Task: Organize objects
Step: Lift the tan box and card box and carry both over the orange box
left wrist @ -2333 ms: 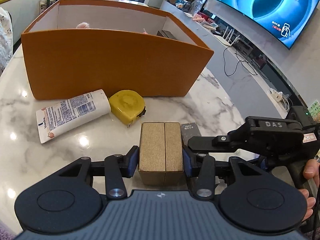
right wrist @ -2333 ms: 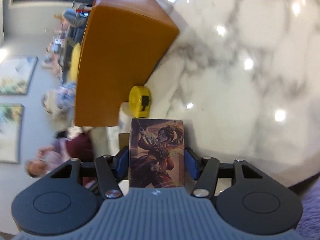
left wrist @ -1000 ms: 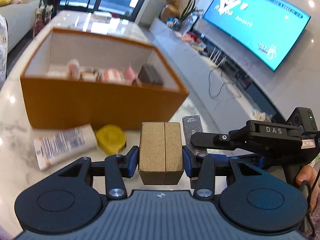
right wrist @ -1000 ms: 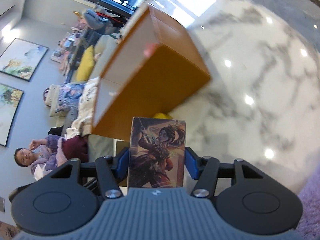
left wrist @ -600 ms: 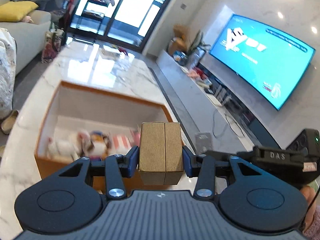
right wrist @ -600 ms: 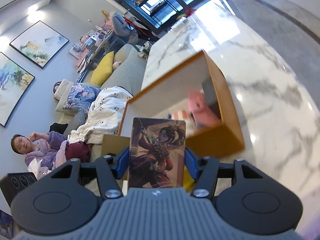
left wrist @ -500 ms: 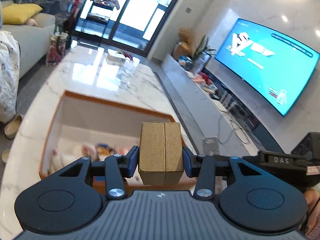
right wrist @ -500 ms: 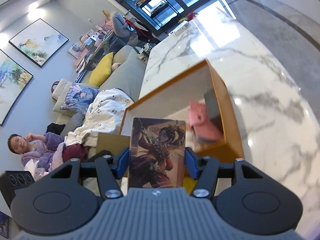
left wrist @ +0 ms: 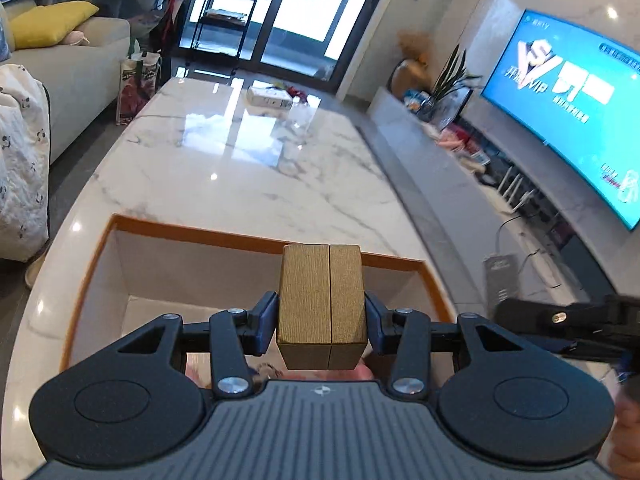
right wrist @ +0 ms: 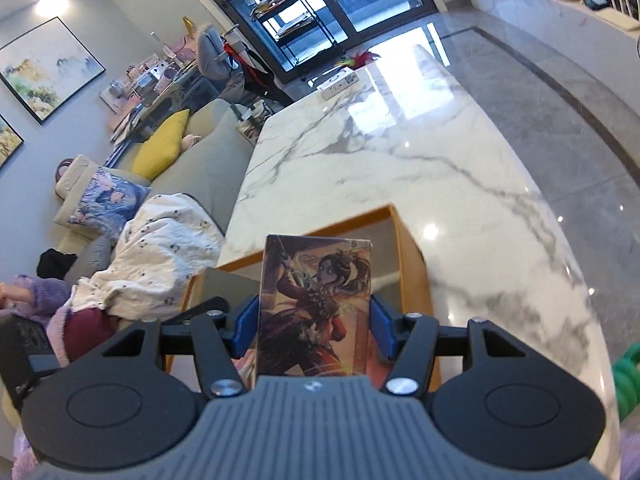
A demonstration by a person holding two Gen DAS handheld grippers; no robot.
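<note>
The marble table (left wrist: pixel 248 168) stretches away from me, long and glossy, and on its near end sits the orange box (left wrist: pixel 86 280) with its open top facing up — I am above it with both tools. In the right wrist view the same box (right wrist: pixel 412 264) shows its right wall and far rim below my fingers. Left of the table is the sofa (right wrist: pixel 200 152) with a yellow cushion (right wrist: pixel 162 146); right of it, in the left wrist view, the television (left wrist: pixel 568 108) glows blue.

My left gripper (left wrist: pixel 322 318) is closed about halfway onto the gold box (left wrist: pixel 322 304), blue pads pressed flat against its two sides, the box upright and sticking out past the fingertips. It hangs over the orange box's interior, not touching the walls. Something pink lies beneath it on the box floor, too hidden to name.

My right gripper (right wrist: pixel 314 322) clamps the card pack (right wrist: pixel 314 304) at a similar width, the illustrated face toward the camera. It is held above the right part of the orange box. In the left wrist view this gripper's dark body (left wrist: pixel 568 328) sits just right of the box.
</note>
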